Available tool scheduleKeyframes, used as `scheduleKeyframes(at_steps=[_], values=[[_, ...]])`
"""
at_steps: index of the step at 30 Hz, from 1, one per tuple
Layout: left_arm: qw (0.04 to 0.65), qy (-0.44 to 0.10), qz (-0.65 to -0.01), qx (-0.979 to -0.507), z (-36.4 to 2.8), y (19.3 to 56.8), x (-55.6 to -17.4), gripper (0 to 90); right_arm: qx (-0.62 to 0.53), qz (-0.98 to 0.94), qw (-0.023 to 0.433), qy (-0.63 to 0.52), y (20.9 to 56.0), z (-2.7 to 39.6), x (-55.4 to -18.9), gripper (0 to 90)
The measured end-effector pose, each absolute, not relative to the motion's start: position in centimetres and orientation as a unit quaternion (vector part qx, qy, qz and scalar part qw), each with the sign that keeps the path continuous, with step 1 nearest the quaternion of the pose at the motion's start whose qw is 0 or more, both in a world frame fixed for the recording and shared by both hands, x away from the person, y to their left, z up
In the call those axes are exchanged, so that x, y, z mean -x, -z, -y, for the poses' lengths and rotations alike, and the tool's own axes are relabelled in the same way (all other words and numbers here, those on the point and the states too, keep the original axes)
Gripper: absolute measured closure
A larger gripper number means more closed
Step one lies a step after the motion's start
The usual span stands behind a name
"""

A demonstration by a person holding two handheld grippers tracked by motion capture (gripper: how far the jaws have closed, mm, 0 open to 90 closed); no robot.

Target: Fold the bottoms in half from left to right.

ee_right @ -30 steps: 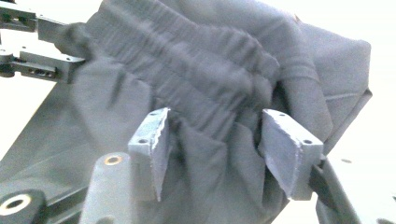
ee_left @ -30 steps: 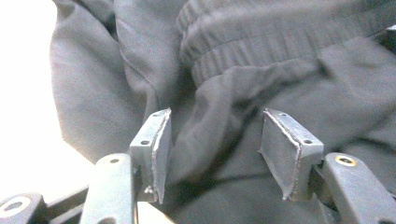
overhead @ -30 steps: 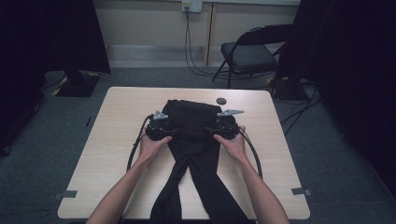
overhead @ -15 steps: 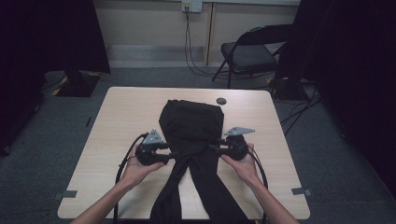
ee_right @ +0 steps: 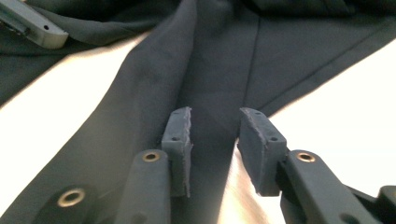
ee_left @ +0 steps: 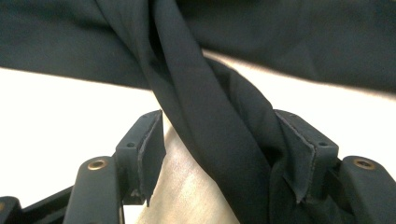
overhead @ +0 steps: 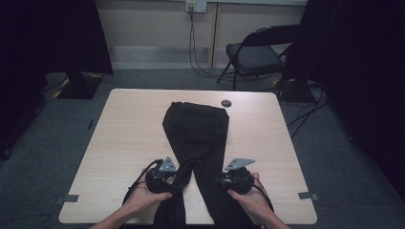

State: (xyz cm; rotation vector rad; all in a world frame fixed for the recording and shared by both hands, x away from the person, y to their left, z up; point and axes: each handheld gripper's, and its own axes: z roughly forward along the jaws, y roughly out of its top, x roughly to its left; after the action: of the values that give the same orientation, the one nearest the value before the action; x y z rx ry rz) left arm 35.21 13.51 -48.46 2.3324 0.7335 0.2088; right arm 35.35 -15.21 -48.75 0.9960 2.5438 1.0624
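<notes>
A pair of black trousers point(overhead: 196, 129) lies on the light wooden table point(overhead: 124, 124), waist at the far end, legs running off the near edge. My left gripper point(overhead: 177, 183) sits at the left leg. In the left gripper view point(ee_left: 224, 140) its jaws have just been opening; a twisted fold of the black cloth point(ee_left: 210, 121) runs between them and rests against one pad only. My right gripper point(overhead: 220, 181) is at the right leg. Its jaws point(ee_right: 215, 126) have just been closing, still apart, over the cloth's edge point(ee_right: 205, 84).
A small round black object point(overhead: 226, 103) lies near the table's far edge. A black folding chair point(overhead: 253, 55) stands behind the table, with cables on the floor. The left gripper's grey plate point(ee_right: 32, 25) shows in the right gripper view's top left corner.
Both hands have slid from the trousers' waist area toward the near edge, along the two legs. The left jaws stand wider; the right jaws stand narrower.
</notes>
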Motion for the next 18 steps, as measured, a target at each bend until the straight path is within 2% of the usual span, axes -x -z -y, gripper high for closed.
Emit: scheduleKeyframes(at_steps=[3,4,6,8,9,11,18], values=[[0.338,-0.078,-0.273,-0.897,-13.3,48.5,-35.1,49.1,-0.340,-0.863,0.108,-0.357,49.0,15.1,-35.3,64.9],[0.340,-0.077,-0.271,-0.897,-13.2,48.4,-35.0,58.0,-0.341,-0.863,0.110,-0.357,49.0,15.1,-35.2,66.2],[0.335,-0.087,-0.268,-0.899,-13.1,48.2,-35.1,74.2,-0.334,-0.865,0.115,-0.357,49.0,14.9,-35.1,72.9],[0.355,-0.073,-0.269,-0.892,-13.4,47.7,-35.7,82.8,-0.328,-0.867,0.119,-0.356,49.0,14.7,-35.0,82.1],[0.372,-0.064,-0.273,-0.885,-13.6,47.4,-36.0,84.9,-0.326,-0.868,0.119,-0.356,48.9,14.6,-35.0,85.9],[0.398,-0.059,-0.285,-0.870,-14.1,46.7,-36.3,85.8,-0.325,-0.865,0.113,-0.364,48.7,14.6,-35.0,87.9],[0.462,-0.056,-0.299,-0.833,-15.5,43.9,-37.7,86.0,-0.319,-0.848,0.105,-0.411,46.7,14.5,-34.6,89.0]])
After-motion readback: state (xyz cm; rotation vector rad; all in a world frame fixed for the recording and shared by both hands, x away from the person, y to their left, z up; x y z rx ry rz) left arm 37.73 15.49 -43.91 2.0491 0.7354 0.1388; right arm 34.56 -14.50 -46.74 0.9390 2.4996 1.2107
